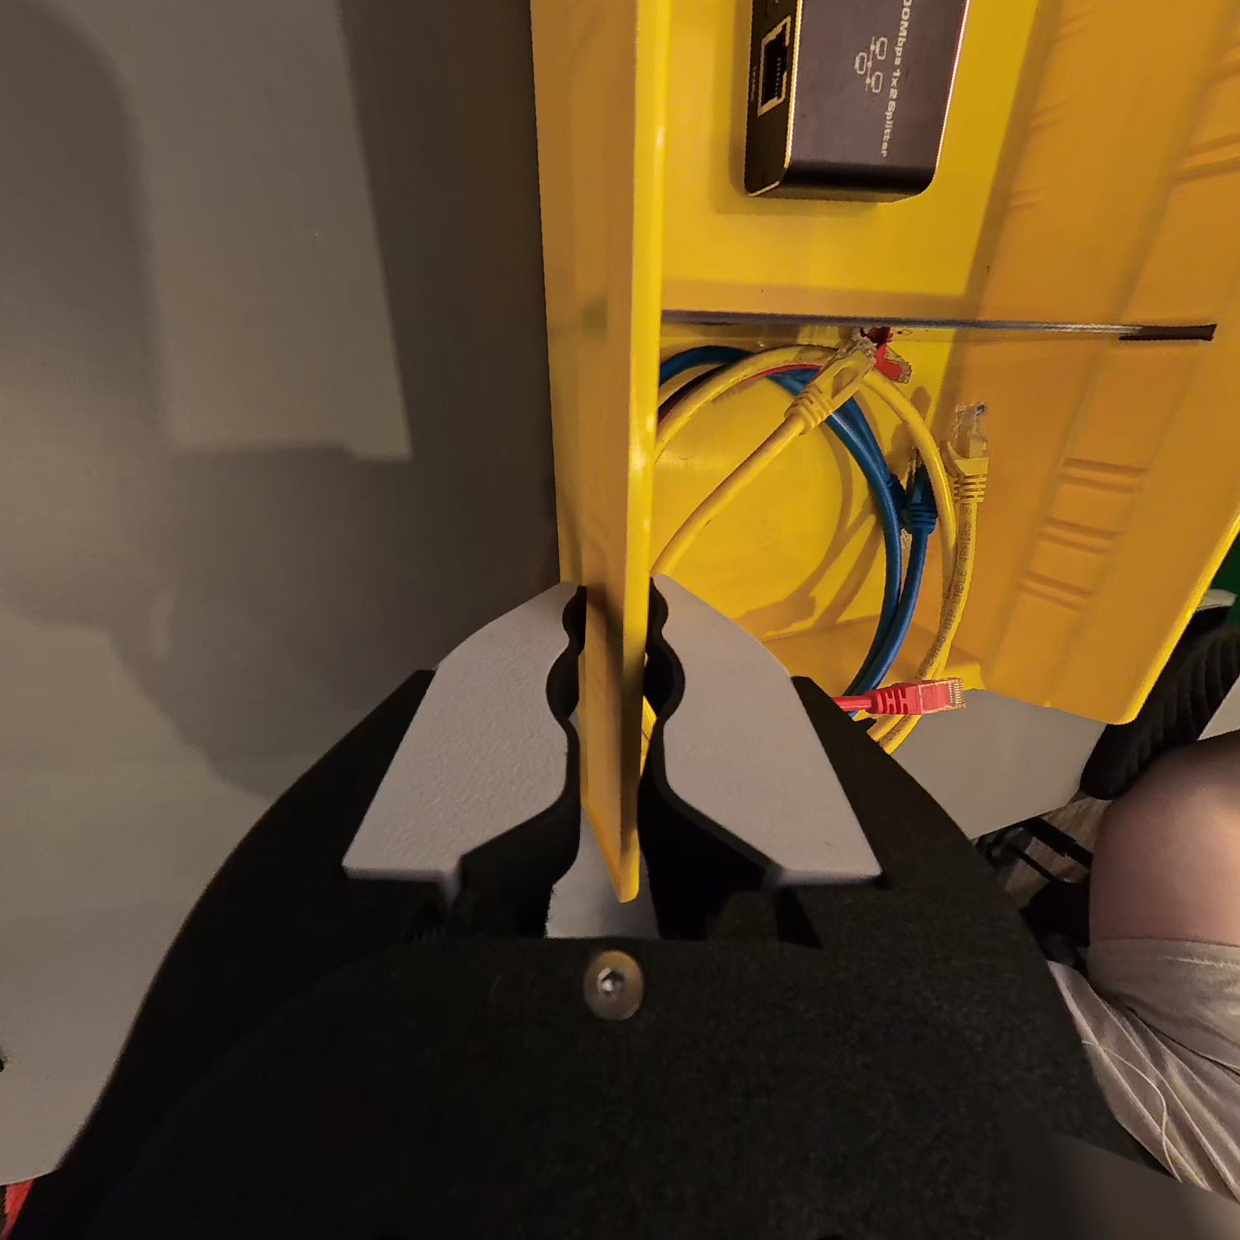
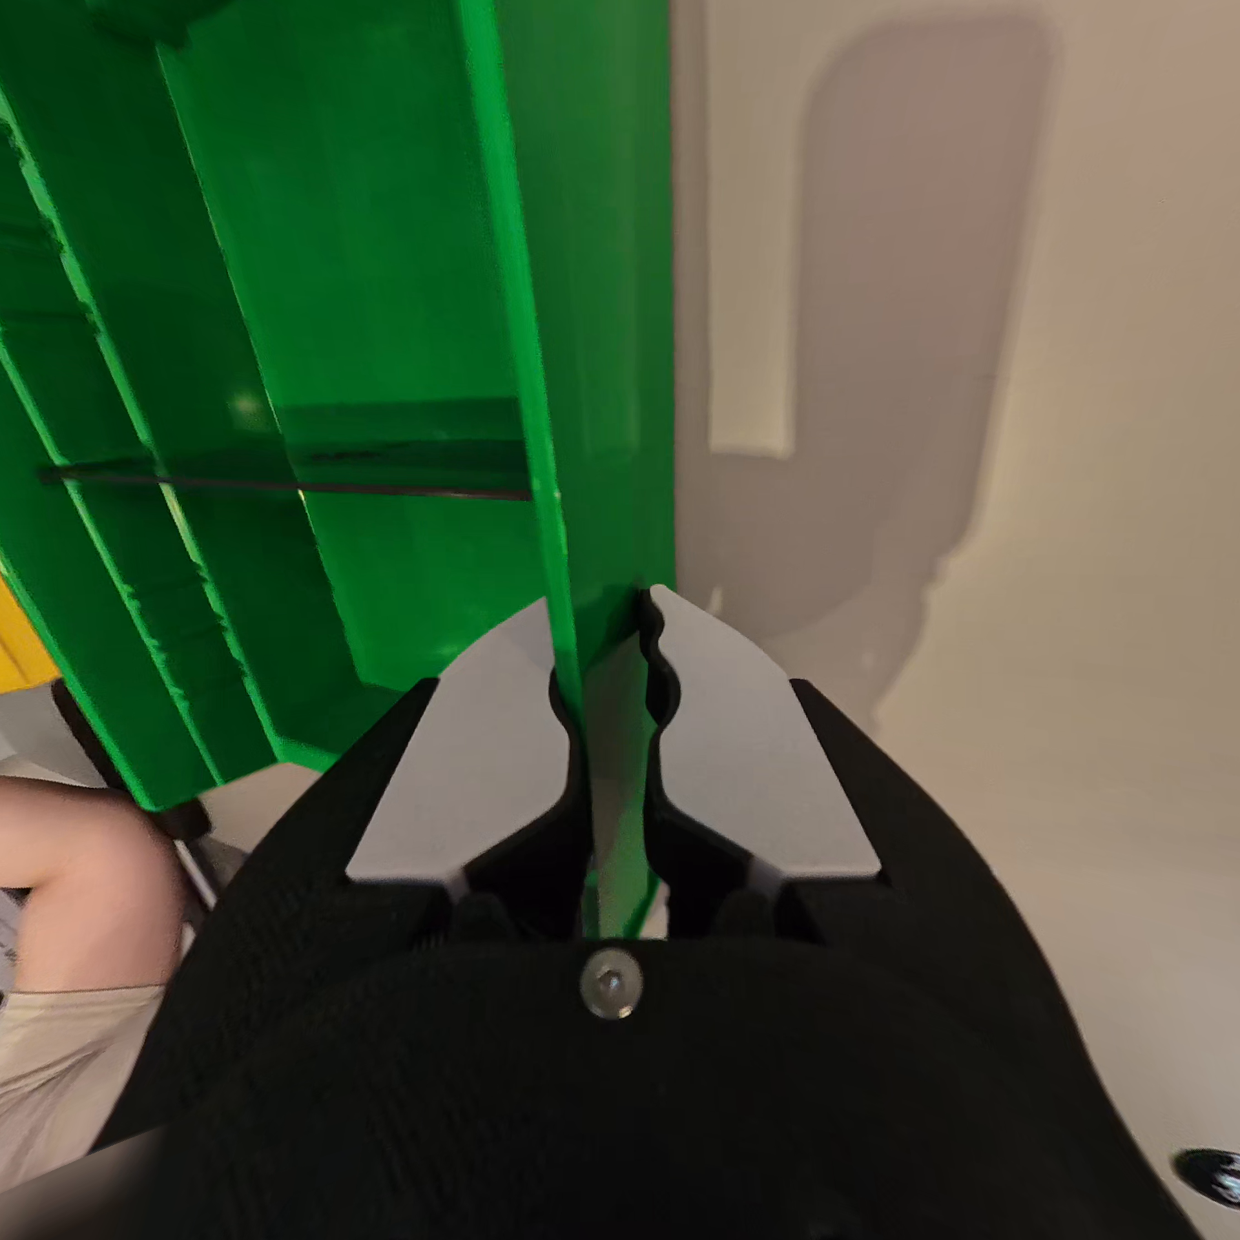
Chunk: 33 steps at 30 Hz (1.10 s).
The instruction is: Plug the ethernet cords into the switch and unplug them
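left tool [image 1: 614, 604] clamped on yellow bin [image 1: 1073, 376] wall; coiled ethernet cords [image 1: 886, 537] just right of it, switch [image 1: 852, 100] ahead. right tool [image 2: 604, 604] clamped on green bin [image 2: 376, 282] wall.

Yellow bin [image 1: 1073, 282] holds yellow [image 1: 738, 483], blue [image 1: 892, 557] and red cords [image 1: 899, 701]; the other bin [image 2: 376, 268] is green.

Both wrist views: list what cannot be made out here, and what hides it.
- Switch, left wrist view: cut off by the top edge; only one port shows.
- Cable coils, left wrist view: partly behind the yellow bin wall gripped by the left gripper.
- Red plug, left wrist view: its cord disappears behind the finger.
- Green bin, right wrist view: blurred, contents unseen; the right gripper covers its near wall.
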{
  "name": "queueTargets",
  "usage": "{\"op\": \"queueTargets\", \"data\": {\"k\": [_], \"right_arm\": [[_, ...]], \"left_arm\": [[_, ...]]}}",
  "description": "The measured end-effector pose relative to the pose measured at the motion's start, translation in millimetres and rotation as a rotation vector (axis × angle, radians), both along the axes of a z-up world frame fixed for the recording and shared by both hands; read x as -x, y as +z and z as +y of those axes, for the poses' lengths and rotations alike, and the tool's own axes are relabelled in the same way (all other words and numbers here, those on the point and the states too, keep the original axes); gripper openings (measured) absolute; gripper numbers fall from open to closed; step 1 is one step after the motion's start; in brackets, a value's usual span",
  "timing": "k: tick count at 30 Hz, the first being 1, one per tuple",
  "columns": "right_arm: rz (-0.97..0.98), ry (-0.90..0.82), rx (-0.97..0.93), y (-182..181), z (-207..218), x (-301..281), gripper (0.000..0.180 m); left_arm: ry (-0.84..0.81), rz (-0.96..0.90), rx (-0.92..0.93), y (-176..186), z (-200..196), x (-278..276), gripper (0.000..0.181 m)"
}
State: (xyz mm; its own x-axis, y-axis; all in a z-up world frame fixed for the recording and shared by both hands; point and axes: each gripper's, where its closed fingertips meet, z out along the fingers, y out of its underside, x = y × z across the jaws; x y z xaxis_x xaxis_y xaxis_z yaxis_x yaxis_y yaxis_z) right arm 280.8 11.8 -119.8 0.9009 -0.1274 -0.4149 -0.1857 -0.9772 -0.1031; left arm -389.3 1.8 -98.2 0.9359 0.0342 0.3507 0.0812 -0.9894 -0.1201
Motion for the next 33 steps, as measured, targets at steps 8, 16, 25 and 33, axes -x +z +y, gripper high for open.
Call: {"op": "queueTargets", "data": {"k": [8, 16, 25, 33], "right_arm": [[-0.155, 0.182, -0.041, -2.7, 2.0, -5.6, 0.009], [-0.197, 0.233, -0.042, -3.4, -3.4, -11.5, 0.007], [-0.222, 0.294, -0.04, -3.8, -5.7, -15.6, 0.008], [-0.205, 0.221, -0.061, -1.1, -2.8, -19.1, 0.015]], "left_arm": [[-0.006, 0.015, -0.026, -0.5, 5.8, 4.3, 0.013], [0.016, -0.013, -0.034, -0.7, 7.1, 4.8, 0.014], [0.035, -0.033, -0.043, -0.9, 9.8, 6.5, 0.016], [0.119, -0.026, -0.169, 29.4, 9.2, 17.8, 0.017]]}}
